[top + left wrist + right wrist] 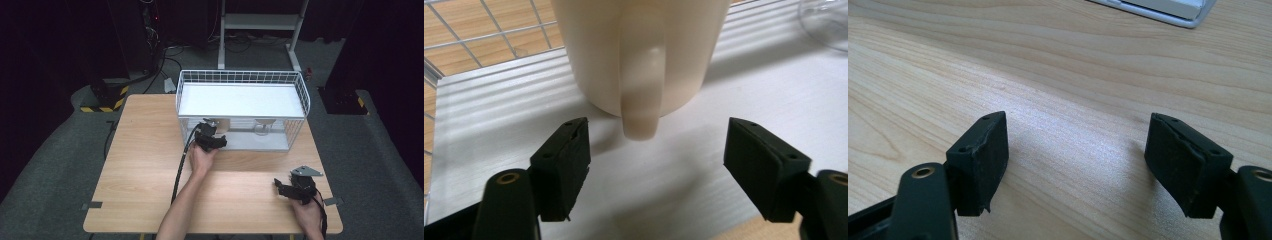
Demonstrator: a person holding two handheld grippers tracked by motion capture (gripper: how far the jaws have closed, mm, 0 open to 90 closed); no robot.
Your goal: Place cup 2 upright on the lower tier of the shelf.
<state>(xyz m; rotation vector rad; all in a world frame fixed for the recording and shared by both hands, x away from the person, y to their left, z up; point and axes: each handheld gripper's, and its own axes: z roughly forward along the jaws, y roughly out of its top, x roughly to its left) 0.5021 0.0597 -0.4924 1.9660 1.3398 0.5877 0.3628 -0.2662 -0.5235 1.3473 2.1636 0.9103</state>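
L gripper (654, 165) sits at the lower shelf of the wire rack (300, 92), jaws apart w/ nothing between the pads. The cream mug (644, 55) stands upside down on the white shelf board (489, 120), rim down, handle (640, 90) pointing straight at the gripper. Handle tip is just short of the gap between the pads, not touching either. R gripper (1075, 160) rests over bare table (1058, 65) near the front right corner, jaws apart and empty, well apart from the rack.

Risks, as I judge them:
- Pads are a bit below the handle tip. Closing now likely pinches only the very end, so the mug could twist or slip out on the lift.
- Pushing fwd w/o centring: one pad bumps the handle and the mug slides back or turns on the smooth board.
- A glass (826, 22) stands near the mug at upper right. A shoved or swinging mug could knock it.
- Upper shelf and wire front leave little room, so lifting too early may catch the mug or gripper on the wires.
- R gripper is too far off to steady anything.
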